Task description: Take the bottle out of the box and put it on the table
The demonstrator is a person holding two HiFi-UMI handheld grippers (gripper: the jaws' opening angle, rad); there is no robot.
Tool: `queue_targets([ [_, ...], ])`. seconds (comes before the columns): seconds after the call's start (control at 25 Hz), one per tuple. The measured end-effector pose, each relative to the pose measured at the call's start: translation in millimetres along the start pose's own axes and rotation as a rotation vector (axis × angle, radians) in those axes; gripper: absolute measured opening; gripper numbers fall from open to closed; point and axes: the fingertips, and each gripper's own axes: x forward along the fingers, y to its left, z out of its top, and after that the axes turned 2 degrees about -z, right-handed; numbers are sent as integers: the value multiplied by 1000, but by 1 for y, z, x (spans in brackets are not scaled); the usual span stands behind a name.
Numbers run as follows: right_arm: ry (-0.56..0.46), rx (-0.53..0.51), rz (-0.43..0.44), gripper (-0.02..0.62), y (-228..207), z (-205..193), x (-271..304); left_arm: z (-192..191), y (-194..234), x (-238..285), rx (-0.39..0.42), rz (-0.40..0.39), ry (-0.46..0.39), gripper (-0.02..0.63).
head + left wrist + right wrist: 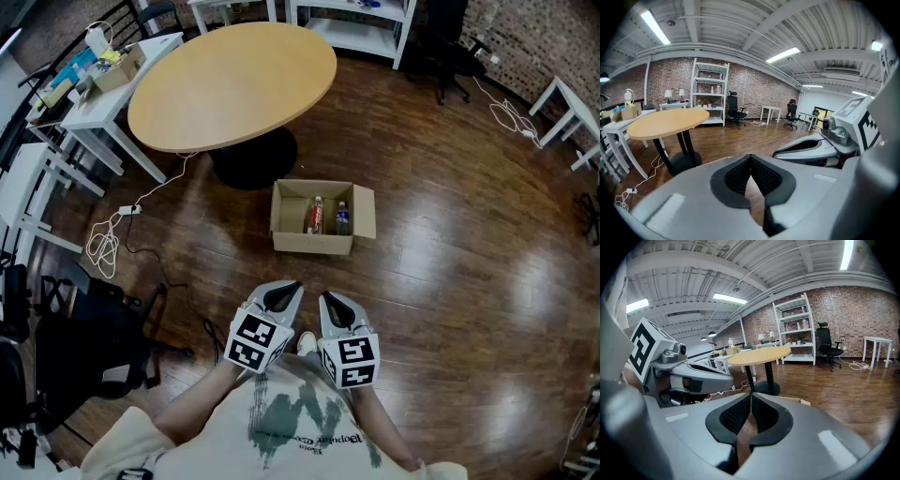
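Cardboard, brown, flaps folded outward: box (pixel 314 245) open on the dark wood floor, just in front of the black foot of the round table (pixel 234 80). Holds two bottles side by side, the red-labelled bottle (pixel 317 216) near the middle and the second bottle (pixel 342 218) toward the right wall, both caps on the far side. Standing or lying: cannot tell from this steep angle. Leaves the left part of the box's bottom bare.

Left gripper (pixel 289 291) and right gripper (pixel 331 302) low in front of the person's chest, close beside each other, tips slanting down toward the box. Fingers of both pressed together at the tips, pinching nothing. Shown plainly in the left gripper view and the right gripper view, with only wood floor past the closed pads.

Bottles ahead of the fingertips and well apart from them, with the box's near wall and a strip of floor between. Red-labelled bottle roughly on the line running out between the two grippers. Second bottle a little to the right of that line, ahead of the right gripper. Touching neither gripper.

White cable (pixel 112 230) loose on the floor, left of the box.
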Motion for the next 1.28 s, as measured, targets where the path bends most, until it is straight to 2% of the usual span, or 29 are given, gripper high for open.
queue_targets([
  [0.24,5,-10,27,15,-29,0,9,10,-6,16,-3,20,-6,0],
  [0.56,14,-13,62,18,-31,4,36,13,19,36,-32,46,-19,0],
  [0.76,39,-31,72,23,-28,12,63,17,44,52,-61,35,-19,0],
  [1.28,86,-41,46,31,-30,69,154,49,132,90,-120,-25,-17,0],
])
